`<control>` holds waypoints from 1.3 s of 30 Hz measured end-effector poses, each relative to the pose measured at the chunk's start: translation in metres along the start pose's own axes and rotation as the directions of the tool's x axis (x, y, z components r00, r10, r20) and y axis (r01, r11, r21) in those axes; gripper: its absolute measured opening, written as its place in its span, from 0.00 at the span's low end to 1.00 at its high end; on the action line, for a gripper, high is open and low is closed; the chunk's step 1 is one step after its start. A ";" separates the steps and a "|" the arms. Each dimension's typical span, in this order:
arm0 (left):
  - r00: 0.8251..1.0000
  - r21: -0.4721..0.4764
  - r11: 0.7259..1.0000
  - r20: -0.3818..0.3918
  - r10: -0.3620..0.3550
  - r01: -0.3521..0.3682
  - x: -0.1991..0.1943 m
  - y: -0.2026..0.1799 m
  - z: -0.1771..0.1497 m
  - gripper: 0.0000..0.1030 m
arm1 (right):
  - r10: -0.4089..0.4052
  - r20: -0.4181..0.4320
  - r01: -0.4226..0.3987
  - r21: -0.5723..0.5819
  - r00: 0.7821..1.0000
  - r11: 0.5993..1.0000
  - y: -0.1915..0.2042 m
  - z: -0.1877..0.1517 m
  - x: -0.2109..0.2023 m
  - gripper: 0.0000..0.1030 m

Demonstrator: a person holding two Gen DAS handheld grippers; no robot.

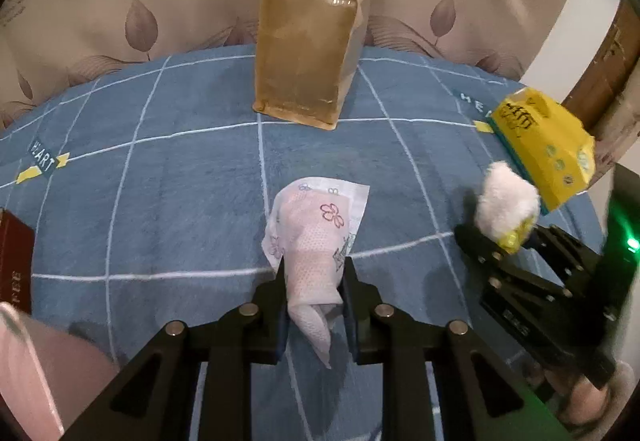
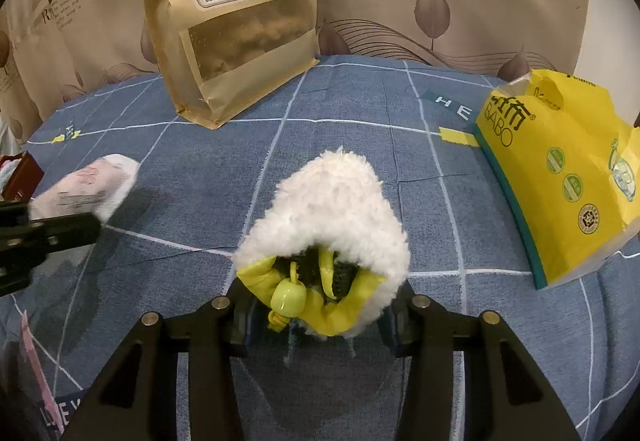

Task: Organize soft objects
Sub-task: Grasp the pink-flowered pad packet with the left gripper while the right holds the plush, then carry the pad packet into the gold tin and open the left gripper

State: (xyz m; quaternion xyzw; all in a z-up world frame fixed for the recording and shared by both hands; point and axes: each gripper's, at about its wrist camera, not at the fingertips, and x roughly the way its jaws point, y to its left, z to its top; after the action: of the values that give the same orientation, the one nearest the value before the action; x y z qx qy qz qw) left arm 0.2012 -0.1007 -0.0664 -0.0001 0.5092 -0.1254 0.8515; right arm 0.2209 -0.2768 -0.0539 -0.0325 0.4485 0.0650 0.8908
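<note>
My left gripper [image 1: 314, 281] is shut on a pink flower-printed tissue packet [image 1: 316, 233], which is crumpled between the pads and held above the blue checked blanket [image 1: 160, 169]. In the right wrist view the same packet [image 2: 96, 181] appears blurred at the left, ahead of the left gripper's black fingers [image 2: 60, 229]. My right gripper [image 2: 320, 305] is shut on a fluffy white pouch with yellow lining and a yellow-green toggle [image 2: 324, 209]. The left wrist view shows that pouch [image 1: 508, 201] at the right, in the right gripper [image 1: 504, 241].
A tall kraft paper food bag [image 1: 308, 41] stands at the back of the blanket against a leaf-patterned curtain [image 1: 120, 1]. A yellow tissue pack [image 2: 560, 169] lies at the right. A dark red box [image 1: 16, 261] sits at the left edge.
</note>
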 end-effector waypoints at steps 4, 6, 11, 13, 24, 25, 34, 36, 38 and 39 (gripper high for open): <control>1.000 0.003 1.000 0.006 -0.023 0.023 -0.019 0.000 -0.007 0.21 | -0.005 0.000 0.005 -0.004 1.000 1.000 0.000 0.000 0.000 0.43; 1.000 0.018 1.000 0.018 -0.022 0.021 -0.029 -0.003 -0.008 0.21 | -0.008 -0.001 0.008 -0.005 1.000 1.000 0.000 -0.001 0.000 0.43; 0.999 0.043 0.999 0.039 -0.025 0.024 -0.054 -0.006 -0.012 0.21 | -0.016 -0.001 0.016 -0.009 1.000 1.000 0.001 -0.001 -0.001 0.43; 0.999 0.044 0.999 0.047 -0.026 0.024 -0.064 -0.004 -0.013 0.21 | -0.018 -0.001 0.018 -0.010 1.000 1.000 0.002 -0.001 -0.001 0.43; 0.995 0.051 0.999 0.102 0.002 -0.008 -0.124 0.020 -0.029 0.21 | -0.025 -0.001 0.025 -0.015 1.000 1.000 0.003 -0.002 -0.001 0.42; 0.994 0.049 0.999 0.106 0.007 -0.012 -0.127 0.023 -0.029 0.21 | -0.025 -0.001 0.025 -0.015 1.000 1.000 0.003 -0.001 -0.001 0.42; 0.987 -0.002 0.997 0.143 0.070 -0.071 -0.164 0.065 -0.037 0.21 | -0.032 -0.001 0.032 -0.019 0.999 0.999 0.002 -0.002 0.000 0.43; 0.985 -0.016 0.996 0.148 0.089 -0.088 -0.170 0.076 -0.039 0.21 | -0.035 -0.001 0.035 -0.019 0.999 0.999 0.003 -0.002 0.000 0.43; 0.981 -0.036 0.993 0.153 0.120 -0.116 -0.177 0.090 -0.042 0.21 | -0.036 -0.001 0.036 -0.019 0.999 0.999 0.003 -0.002 0.000 0.43; 0.979 -0.041 0.991 0.154 0.131 -0.126 -0.180 0.096 -0.044 0.21 | -0.036 -0.001 0.036 -0.018 0.999 0.999 0.003 -0.002 0.000 0.43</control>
State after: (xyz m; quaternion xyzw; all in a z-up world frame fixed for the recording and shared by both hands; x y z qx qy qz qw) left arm 0.1025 0.0361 0.0560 0.0096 0.4417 -0.0619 0.8950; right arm 0.2185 -0.2739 -0.0549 -0.0488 0.4480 0.0529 0.8911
